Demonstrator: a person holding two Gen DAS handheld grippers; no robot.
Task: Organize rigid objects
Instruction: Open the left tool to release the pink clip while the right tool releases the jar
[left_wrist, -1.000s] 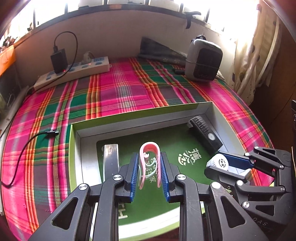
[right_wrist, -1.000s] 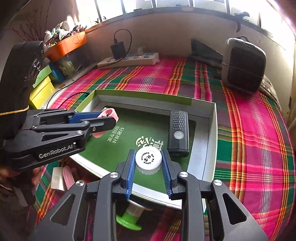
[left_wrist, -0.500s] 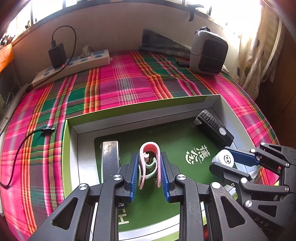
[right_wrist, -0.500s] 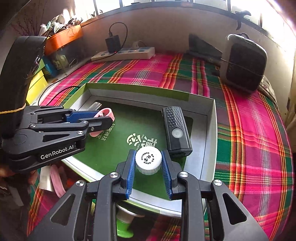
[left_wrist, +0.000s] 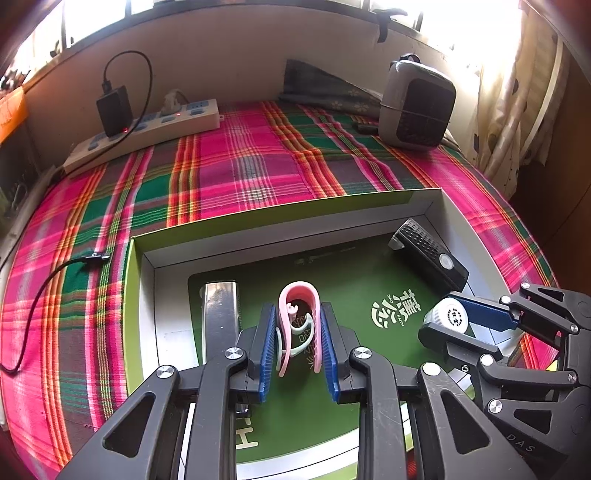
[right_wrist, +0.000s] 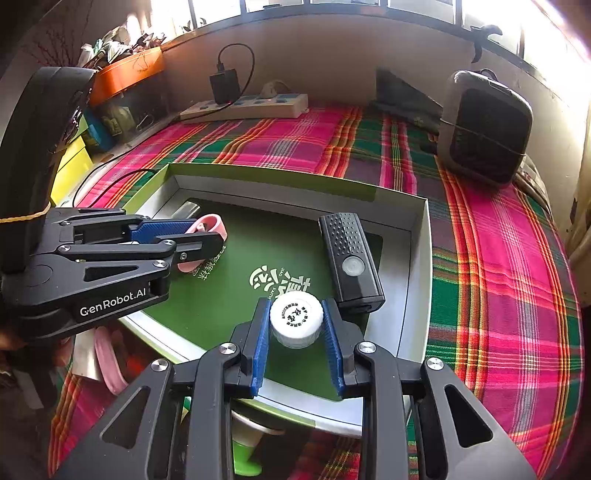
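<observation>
**Ana:** Fingers on the left gripper (left_wrist: 298, 343) are nearly closed, pressing both sides of the pink clip (left_wrist: 297, 314). The right gripper (right_wrist: 297, 339) pinches the white bottle cap (right_wrist: 296, 319) the same way, with a narrow gap and a firm hold. Both hang over the green-floored box (right_wrist: 419, 258).

**Ben:** How should they set them down?

**Ana:** I'd lower each one until it meets the floor, then open slowly so the cap doesn't roll. Keep the two grippers apart; they're close.

**Ben:** What's in the box already?

**Ana:** In the right wrist view, the black remote (right_wrist: 349, 258) lies at 1 o'clock from the cap, just beside it, against the right wall. In the left wrist view, a metal strip (left_wrist: 221, 317) lies at 9 o'clock from the clip. The middle is bare.

**Ben:** And outside it?

**Ana:** A power strip (left_wrist: 147, 136) and a grey heater (left_wrist: 417, 107) sit on the plaid cloth at the far edge.
</observation>
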